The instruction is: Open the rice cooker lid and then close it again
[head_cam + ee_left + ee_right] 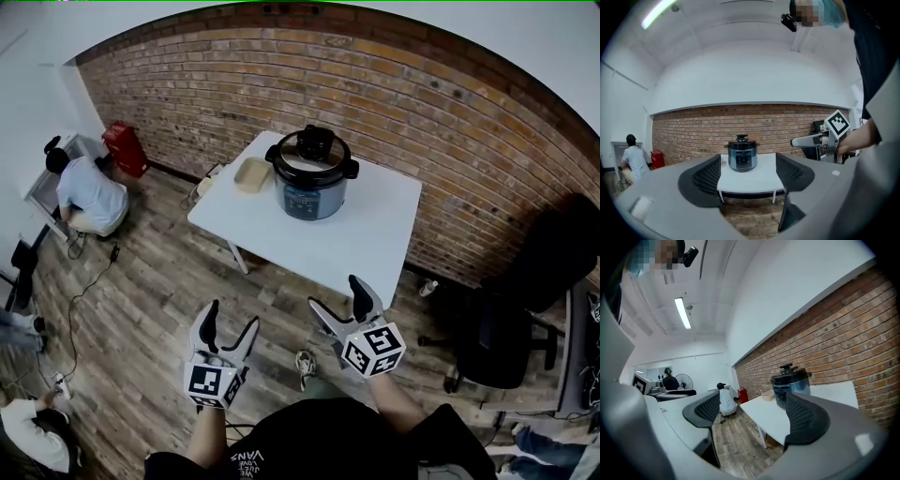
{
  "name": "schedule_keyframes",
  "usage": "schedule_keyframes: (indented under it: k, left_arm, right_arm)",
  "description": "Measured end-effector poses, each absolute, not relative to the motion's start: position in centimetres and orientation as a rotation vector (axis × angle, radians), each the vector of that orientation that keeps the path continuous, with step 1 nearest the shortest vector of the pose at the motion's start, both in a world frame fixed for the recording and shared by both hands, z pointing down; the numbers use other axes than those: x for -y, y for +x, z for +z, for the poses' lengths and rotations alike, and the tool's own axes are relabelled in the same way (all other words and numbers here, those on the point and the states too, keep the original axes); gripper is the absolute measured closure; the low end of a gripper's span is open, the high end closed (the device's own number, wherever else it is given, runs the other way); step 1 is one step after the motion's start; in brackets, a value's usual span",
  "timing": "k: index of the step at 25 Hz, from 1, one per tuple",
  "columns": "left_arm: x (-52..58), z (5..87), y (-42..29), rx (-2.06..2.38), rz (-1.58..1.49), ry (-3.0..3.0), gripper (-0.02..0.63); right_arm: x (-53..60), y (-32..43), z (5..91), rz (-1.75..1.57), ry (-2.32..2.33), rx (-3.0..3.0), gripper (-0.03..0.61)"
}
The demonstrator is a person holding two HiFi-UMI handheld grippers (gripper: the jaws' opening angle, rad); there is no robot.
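Observation:
A dark blue rice cooker (pixel 311 176) with a black lid and top knob stands on a white table (pixel 375 239), its lid down. It also shows in the left gripper view, rice cooker (pixel 742 153), and the right gripper view, rice cooker (pixel 790 383). My left gripper (pixel 230 323) and right gripper (pixel 339 298) hang over the wooden floor, well short of the table's near edge. Both are open with nothing between the jaws. The left gripper (pixel 746 176) points straight at the cooker; the right gripper (pixel 754 416) points left of it.
A beige tray (pixel 251 174) lies on the table left of the cooker. A brick wall (pixel 422 103) runs behind the table. A black office chair (pixel 511 323) stands at the right. A person (pixel 89 192) crouches by a red box (pixel 125 148) at the far left.

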State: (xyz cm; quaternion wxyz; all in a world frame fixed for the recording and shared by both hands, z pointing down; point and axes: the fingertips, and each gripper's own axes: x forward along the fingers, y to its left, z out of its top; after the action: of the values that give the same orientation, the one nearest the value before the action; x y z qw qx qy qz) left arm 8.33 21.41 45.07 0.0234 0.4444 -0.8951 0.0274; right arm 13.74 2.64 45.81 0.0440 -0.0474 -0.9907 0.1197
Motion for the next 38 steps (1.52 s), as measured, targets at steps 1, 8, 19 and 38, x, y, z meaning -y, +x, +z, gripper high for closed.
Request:
schedule_keyframes:
  k: [1,8,19,38]
  left_arm:
    - [-20.9,44.9,7.3,2.774,0.101,1.387,0.27]
    - [-17.5,44.3,0.0,2.78,0.099,1.374,0.27]
    - [-14.2,44.5,-7.0,2.785,0.137,1.341,0.27]
    - [-9.7,43.8,-21.0,2.56,0.143,1.792,0.27]
  right_arm:
    - [-2.2,12.7,45.8,0.364,-0.147,3.028,0.143]
    - [1.1,5.6,45.8,0.371,-0.16,3.011,0.143]
    - [4.4,-1.9,45.9,0.384,-0.204,3.006,0.143]
    - [6.4,-10.0,45.3,0.421,0.288,3.041,0.143]
